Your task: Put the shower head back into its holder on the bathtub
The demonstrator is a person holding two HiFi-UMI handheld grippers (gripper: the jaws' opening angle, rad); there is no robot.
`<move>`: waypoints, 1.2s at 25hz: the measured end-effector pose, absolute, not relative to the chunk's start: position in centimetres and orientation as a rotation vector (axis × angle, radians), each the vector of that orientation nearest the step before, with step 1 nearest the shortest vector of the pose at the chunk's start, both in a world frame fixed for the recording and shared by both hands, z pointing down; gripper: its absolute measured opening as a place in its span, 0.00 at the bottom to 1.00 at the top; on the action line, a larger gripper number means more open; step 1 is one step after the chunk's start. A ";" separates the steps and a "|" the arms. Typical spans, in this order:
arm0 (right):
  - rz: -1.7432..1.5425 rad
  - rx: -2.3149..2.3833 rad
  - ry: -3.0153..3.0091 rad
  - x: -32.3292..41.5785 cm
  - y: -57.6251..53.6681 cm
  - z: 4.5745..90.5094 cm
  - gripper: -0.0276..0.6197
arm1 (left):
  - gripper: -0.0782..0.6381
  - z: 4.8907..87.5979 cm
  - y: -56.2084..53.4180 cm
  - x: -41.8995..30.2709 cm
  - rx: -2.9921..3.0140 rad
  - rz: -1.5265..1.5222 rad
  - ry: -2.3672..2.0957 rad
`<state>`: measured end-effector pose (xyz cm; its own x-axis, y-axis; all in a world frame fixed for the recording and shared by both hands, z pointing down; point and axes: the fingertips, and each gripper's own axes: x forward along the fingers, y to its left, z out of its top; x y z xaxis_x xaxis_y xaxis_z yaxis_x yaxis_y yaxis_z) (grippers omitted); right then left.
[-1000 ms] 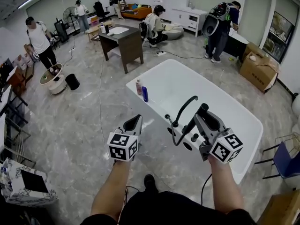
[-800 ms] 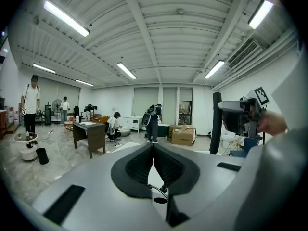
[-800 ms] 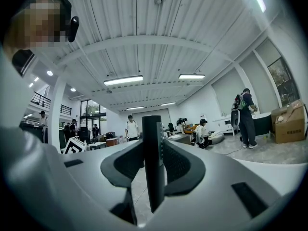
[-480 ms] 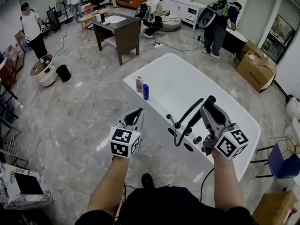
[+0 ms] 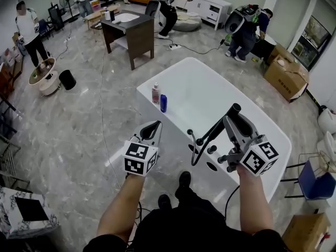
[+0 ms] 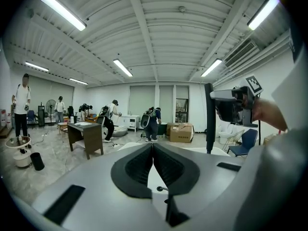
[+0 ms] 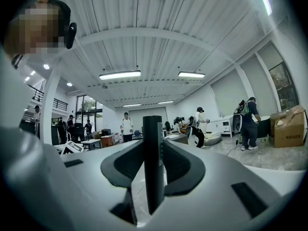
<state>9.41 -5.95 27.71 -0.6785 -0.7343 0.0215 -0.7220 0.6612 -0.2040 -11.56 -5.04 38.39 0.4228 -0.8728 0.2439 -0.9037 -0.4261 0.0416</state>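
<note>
A black shower head on a black hose is clamped between the jaws of my right gripper, which is shut on its handle. It hangs slanted over the near rim of the white bathtub, above the black tap fittings. In the right gripper view the handle stands upright between the pads. My left gripper hovers left of the tub, over the floor, shut and with nothing in it. The left gripper view shows its jaw tips touching and the shower head off to the right.
Two bottles, one pale and one blue, stand on the tub's left rim. A dark desk is behind, cardboard boxes at the back right, a blue chair at the right. Several people move around the room's far side.
Both grippers have moved with the person toward the tub's near end; a foot now shows below them. The shower head stays in the right gripper, the left stays shut.
</note>
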 end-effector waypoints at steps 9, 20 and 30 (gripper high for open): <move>-0.274 -1.170 2.797 9.1 -12.2 27.5 0.25 | 0.13 39.5 -11.4 -10.6 2.493 0.337 -1.576; -0.278 -0.928 2.827 8.3 -19.5 25.6 0.25 | 0.13 39.7 -21.1 -9.3 2.468 0.446 -1.614; -0.236 -1.013 2.809 8.0 -23.3 24.3 0.25 | 0.13 41.0 -25.8 -10.7 2.468 0.400 -1.563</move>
<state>8.01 -23.31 24.34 -0.7618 -0.6425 -0.0832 -0.6196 0.7601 -0.1959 -10.67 -25.81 40.99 0.4067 -0.8532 0.3267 -0.9052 -0.4246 0.0180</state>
